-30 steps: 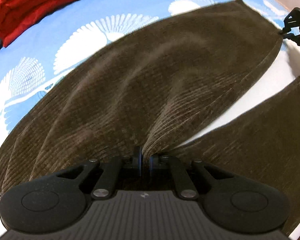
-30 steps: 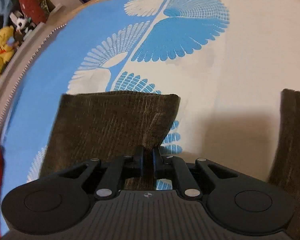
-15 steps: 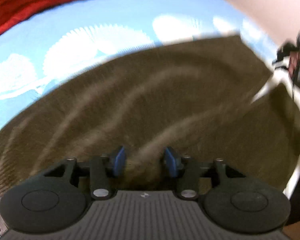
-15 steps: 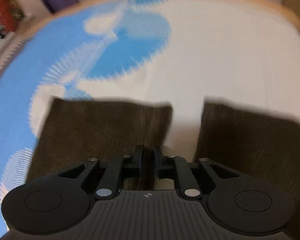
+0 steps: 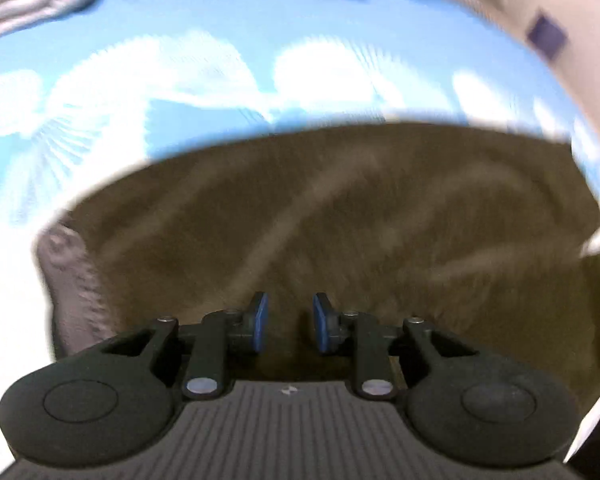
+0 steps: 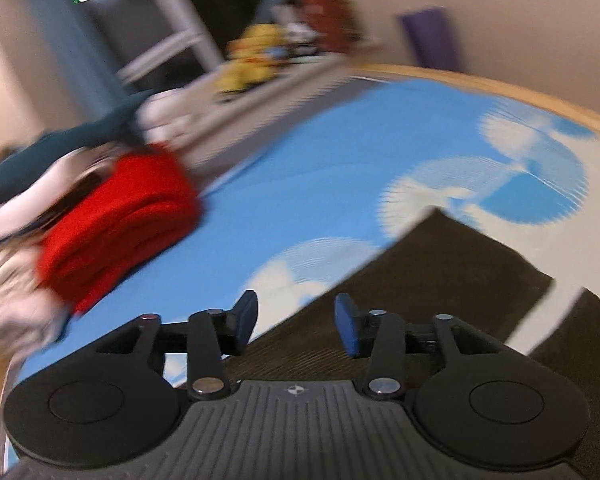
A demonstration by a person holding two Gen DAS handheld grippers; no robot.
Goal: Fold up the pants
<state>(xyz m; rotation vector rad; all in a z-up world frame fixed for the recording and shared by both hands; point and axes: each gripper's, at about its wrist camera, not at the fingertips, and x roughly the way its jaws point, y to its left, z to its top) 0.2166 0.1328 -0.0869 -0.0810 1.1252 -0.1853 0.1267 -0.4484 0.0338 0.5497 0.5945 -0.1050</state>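
Both grippers are now gaping, having released the brown corduroy pants (image 5: 340,216); left gripper (image 5: 287,322) is hovering over them, right gripper (image 6: 296,322) at their edge, legs stretching rightward

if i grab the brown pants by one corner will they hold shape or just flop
The pants will probably flop: soft wrinkles run across them and they lie limp on the sheet. The ribbed cloth looks thick, so likely heavy for one pinch and not slippery. Both grippers are open.

The left claw (image 5: 287,322) points forward with its blue-padded fingers (image 5: 259,322) spread apart and nothing held between them, and the right claw (image 6: 296,324), tilted in its view, likewise has its fingers (image 6: 346,326) parted wide and empty.
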